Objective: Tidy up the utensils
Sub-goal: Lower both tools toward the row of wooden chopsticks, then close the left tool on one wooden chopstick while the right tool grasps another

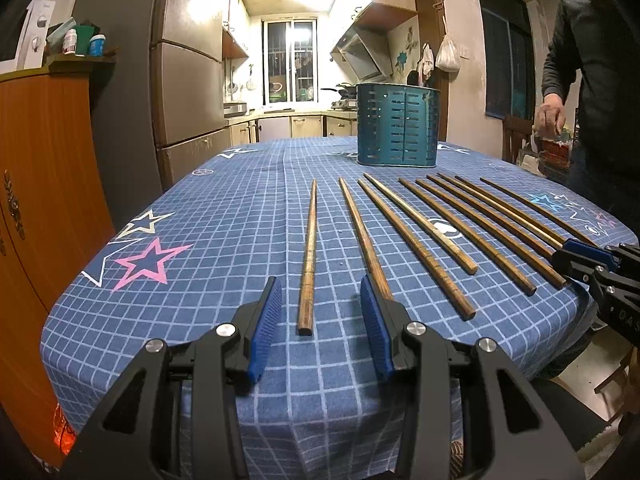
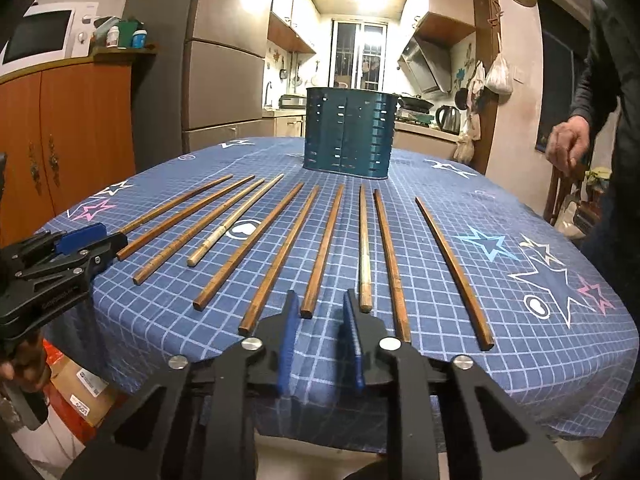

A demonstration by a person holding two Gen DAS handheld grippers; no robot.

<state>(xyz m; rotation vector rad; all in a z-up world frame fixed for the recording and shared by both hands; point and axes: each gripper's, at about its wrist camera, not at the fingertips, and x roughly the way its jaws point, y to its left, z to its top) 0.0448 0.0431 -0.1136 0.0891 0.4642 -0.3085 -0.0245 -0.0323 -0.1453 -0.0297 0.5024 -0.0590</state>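
We hold our left gripper (image 1: 320, 312), jaws spread and empty, around the leftmost chopstick (image 1: 308, 256); our right gripper (image 2: 320, 336) gapes narrowly, empty. Nothing is picked yet. Next, pinch one and carry it to the teal holder (image 2: 350, 132).

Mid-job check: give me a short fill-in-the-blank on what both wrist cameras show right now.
1. The chopsticks lie in a row on the ____ tablecloth.
2. The teal holder stands ____ the chopsticks.
3. The left gripper has ____ chopstick end between its fingers.
4. The right gripper holds ____.

Missing words: blue; behind; one; nothing
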